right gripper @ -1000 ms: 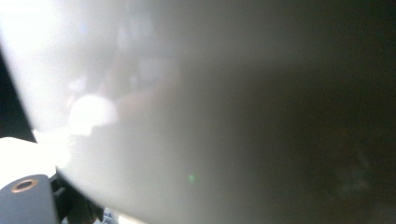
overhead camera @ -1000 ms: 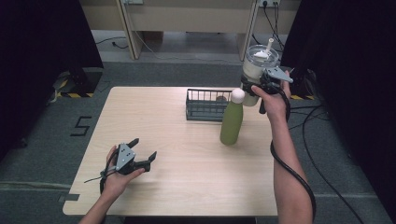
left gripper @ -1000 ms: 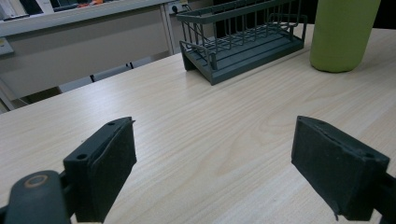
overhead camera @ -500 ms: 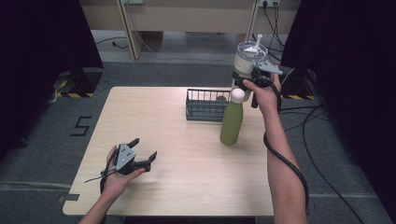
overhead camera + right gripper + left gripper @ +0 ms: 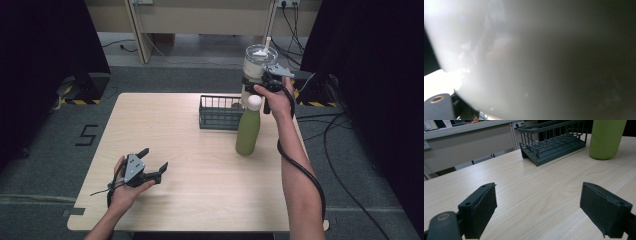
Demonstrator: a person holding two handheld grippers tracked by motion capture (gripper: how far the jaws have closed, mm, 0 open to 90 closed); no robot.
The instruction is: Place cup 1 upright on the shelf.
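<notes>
High overview; two close finger-cameras

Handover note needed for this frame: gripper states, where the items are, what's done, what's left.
Right gripper: shut on the clear tumbler, lidded with a straw, held in the air above the far right end of the wire basket.
Left gripper: open, holding nothing, low over the near left of the table.
Green bottle: upright on the table, just in front of the basket's right end.
Done: tumbler picked up.
Left: probably set it down, perhaps into the basket.
</notes>
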